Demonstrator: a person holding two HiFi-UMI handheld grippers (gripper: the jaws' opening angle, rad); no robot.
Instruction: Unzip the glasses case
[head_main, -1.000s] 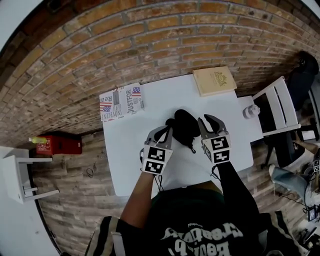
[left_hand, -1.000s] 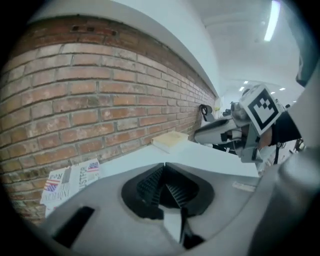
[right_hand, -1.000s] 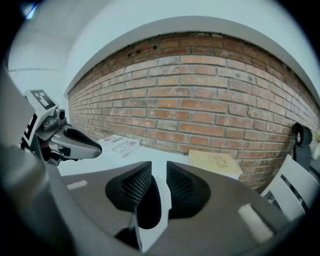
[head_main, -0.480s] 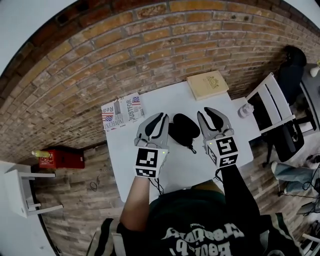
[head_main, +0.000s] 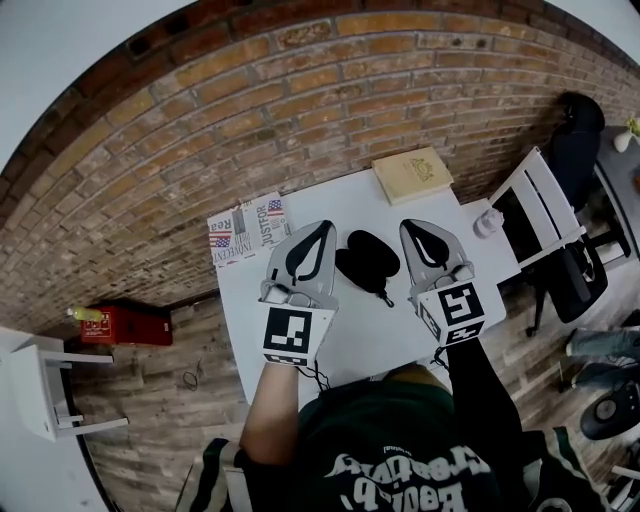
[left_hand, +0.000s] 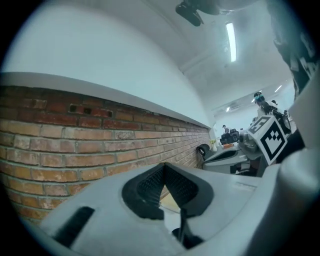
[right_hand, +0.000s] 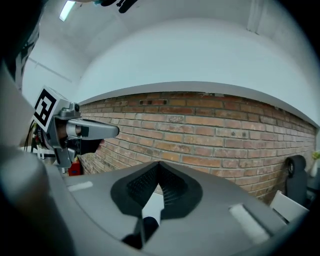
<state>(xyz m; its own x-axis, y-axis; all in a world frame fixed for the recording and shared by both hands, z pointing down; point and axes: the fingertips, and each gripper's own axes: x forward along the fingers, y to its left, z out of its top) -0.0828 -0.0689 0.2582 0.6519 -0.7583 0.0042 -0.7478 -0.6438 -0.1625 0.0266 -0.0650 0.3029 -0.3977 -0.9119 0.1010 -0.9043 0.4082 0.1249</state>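
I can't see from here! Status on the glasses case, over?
Left gripper and right gripper: just closed, shut, empty. Black oval glasses case lies untouched between them on white table. Nothing blocks it.

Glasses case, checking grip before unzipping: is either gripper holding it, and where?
Nothing held: left gripper and right gripper have just closed their jaws empty; the case lies on the table between them.

In the head view the glasses case (head_main: 366, 258) is too small to tell whether its zip is open, and the white thing (head_main: 487, 222) at the right corner of the table (head_main: 380, 330) is too small to name. In their own views the left gripper (left_hand: 164, 167) and right gripper (right_hand: 159, 165) hide nearly all the table.
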